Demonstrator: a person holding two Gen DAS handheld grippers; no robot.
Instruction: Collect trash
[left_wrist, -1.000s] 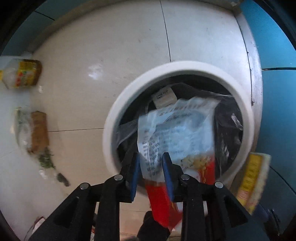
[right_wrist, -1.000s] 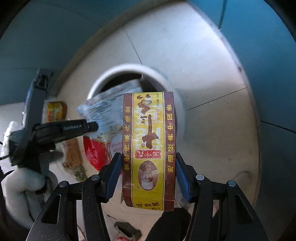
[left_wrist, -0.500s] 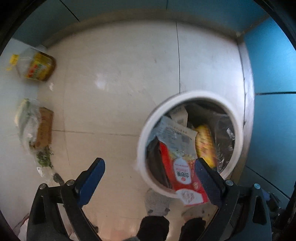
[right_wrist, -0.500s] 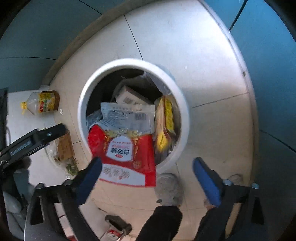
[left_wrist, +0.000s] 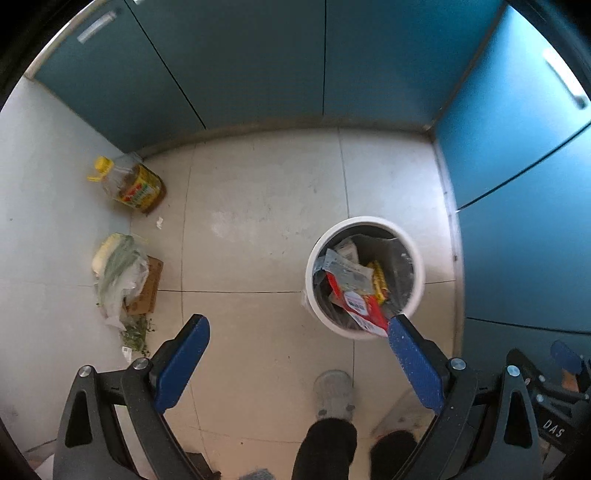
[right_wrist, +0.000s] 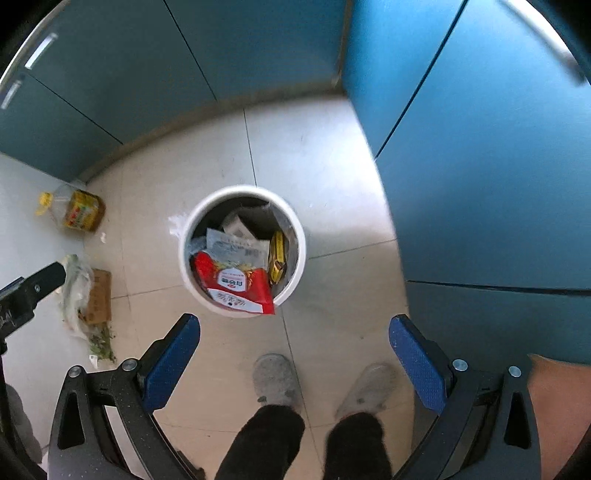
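Observation:
A white round trash bin (left_wrist: 419, 275) (right_wrist: 301, 254) stands on the tiled floor, far below both grippers. Inside it lie a red and white food bag (left_wrist: 360, 304) (right_wrist: 234, 282), a yellow and brown carton (left_wrist: 380, 282) (right_wrist: 277, 254) and pale wrappers. The red bag hangs over the near rim. My left gripper (left_wrist: 297, 349) is wide open and empty. My right gripper (right_wrist: 295, 349) is wide open and empty. On the floor at the left lie an oil bottle (left_wrist: 131, 184) (right_wrist: 75, 210), a plastic bag of greens (left_wrist: 118, 271) (right_wrist: 75, 288) and a flat cardboard box (left_wrist: 146, 291) (right_wrist: 99, 297).
Blue cabinet doors (left_wrist: 517, 184) (right_wrist: 480, 166) close in the back and right. A white wall (left_wrist: 44, 221) is at the left. The person's grey shoes (left_wrist: 332, 393) (right_wrist: 275, 378) stand on the tiles just in front of the bin.
Both grippers opened and let go: the red bag and the yellow carton dropped into the bin. Both grippers then rose high above the floor.

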